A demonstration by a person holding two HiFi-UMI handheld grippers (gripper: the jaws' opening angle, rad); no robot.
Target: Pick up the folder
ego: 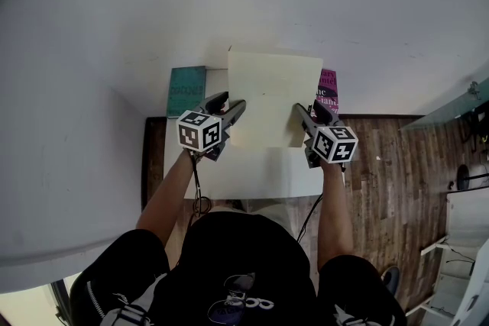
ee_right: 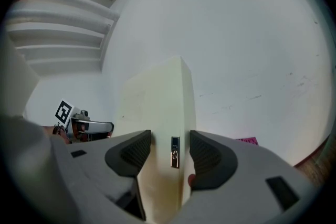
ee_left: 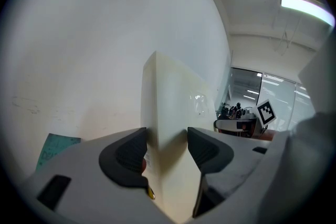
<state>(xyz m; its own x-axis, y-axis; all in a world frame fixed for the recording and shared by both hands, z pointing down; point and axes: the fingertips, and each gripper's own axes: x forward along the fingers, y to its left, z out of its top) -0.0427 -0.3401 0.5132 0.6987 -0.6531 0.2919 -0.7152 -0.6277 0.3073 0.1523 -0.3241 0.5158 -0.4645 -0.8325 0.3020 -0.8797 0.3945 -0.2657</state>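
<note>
At the centre of the head view, the cream folder (ego: 271, 91) is held over the white surface (ego: 252, 175). The fingers of the left gripper (ego: 231, 112) grip its left edge, and those of the right gripper (ego: 300, 114) grip its right edge. Behind it, a teal book (ego: 186, 90) lies at the left and a pink book (ego: 328, 90) at the right.

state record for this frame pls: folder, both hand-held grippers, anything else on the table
folder: cream rectangular folder, upright, broad face toward the person
left hand-held gripper: shut on the folder's left edge
right hand-held gripper: shut on its right edge, beside a small metal clip
surface: white table against a white wall
others: teal book left of the folder, magenta book right of it
lift-off: cannot tell whether the folder's bottom clears the table
</note>
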